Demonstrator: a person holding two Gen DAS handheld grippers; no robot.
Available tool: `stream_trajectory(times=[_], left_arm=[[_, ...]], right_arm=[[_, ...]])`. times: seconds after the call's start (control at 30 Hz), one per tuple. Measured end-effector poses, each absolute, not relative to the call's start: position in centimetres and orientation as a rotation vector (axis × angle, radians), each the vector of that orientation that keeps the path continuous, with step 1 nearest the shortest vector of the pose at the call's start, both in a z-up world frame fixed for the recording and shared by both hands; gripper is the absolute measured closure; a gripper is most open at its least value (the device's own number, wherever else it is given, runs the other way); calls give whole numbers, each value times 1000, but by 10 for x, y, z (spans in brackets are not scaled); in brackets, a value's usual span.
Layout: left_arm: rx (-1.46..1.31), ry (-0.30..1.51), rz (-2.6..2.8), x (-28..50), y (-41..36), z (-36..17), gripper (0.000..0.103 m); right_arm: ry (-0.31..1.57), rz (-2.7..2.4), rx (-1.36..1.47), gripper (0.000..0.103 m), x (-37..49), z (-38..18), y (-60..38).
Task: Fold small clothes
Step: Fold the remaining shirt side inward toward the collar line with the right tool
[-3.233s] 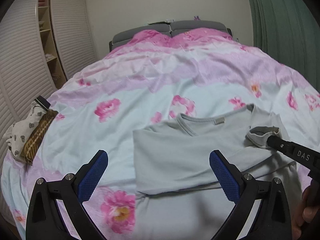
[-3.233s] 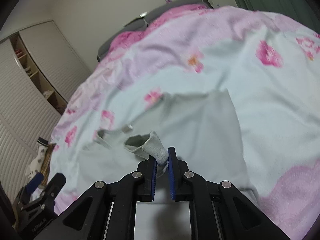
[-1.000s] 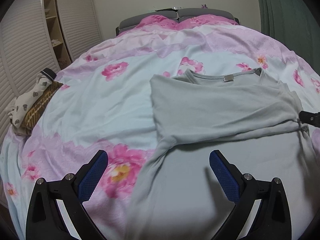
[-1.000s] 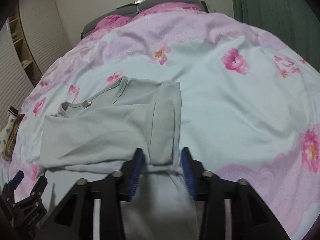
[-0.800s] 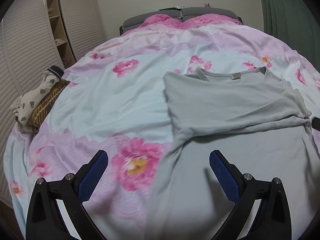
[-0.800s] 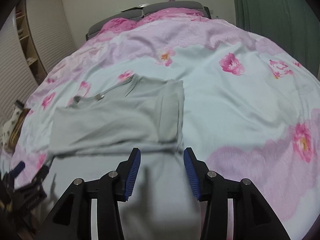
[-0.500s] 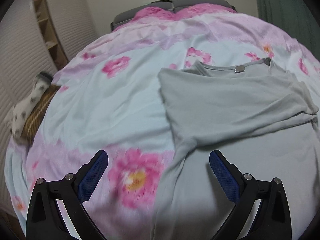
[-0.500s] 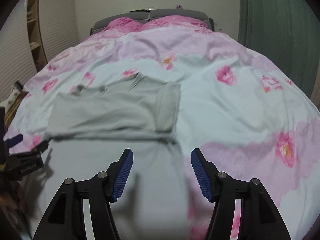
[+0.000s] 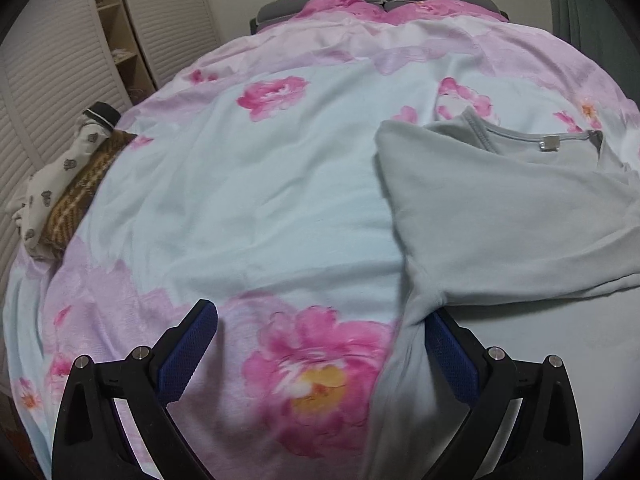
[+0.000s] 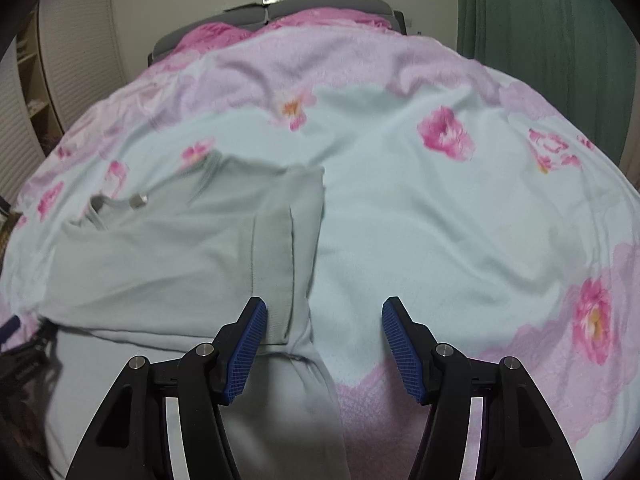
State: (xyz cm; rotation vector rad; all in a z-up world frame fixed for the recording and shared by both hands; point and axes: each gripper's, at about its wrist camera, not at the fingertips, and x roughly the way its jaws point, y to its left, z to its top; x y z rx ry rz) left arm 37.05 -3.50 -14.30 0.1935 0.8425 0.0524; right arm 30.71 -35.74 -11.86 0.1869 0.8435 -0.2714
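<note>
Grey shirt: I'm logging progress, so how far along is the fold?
Done: the grey shirt has its sleeves folded in across the chest. In hand: nothing; left gripper and right gripper are open at its side edges. Left: folding the lower body up.

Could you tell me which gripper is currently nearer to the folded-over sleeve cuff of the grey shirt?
Right. The right gripper sits open directly at the sleeve cuff; the left gripper is open at the shirt's opposite side edge.

Shirt (image 9: 520, 220) runs off the right edge in the left view, hem lost below the frame. Left gripper (image 10: 24, 356) barely peeks in, dark and blurred
</note>
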Motion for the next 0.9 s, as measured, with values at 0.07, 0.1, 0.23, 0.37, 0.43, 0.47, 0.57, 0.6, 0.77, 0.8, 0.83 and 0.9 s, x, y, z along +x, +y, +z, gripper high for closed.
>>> stream_trajectory(times=[0.07,0.1,0.23,0.37,0.43,0.47,0.57,0.6,0.77,0.8,0.83,0.9], left_arm=[[206,833,44,366,-37,-141,0],[217,825,33,363,-40,-138,0],[209,789,-30,345,-47,-118,0],[209,718,-86,342,-59,-93,0],[232,694,-95,354,-67,-89,0],[246,683,-96,363,-71,-88,0],[260,701,-113,388,-80,-94,0],[269,710,-114,396,-81,-98,0],[303,777,-47,424,-75,-128,0],[286,791,-44,428,-70,-133,0],[269,800,-46,430,-66,-136,0],[235,812,-54,433,-60,-140,0]], right_arm=[[838,-275,184,42,306,-117,-356],[834,-273,186,42,306,-115,-356],[793,-265,186,42,302,-99,-356],[775,-264,180,42,309,-90,-359],[774,-261,189,42,314,-89,-361],[766,-259,185,42,318,-88,-361],[765,-256,157,41,328,-90,-359],[771,-257,145,41,332,-92,-358],[833,-291,73,42,355,-116,-356],[834,-295,65,42,357,-119,-356],[833,-301,53,41,358,-123,-356],[833,-309,32,41,361,-125,-354]])
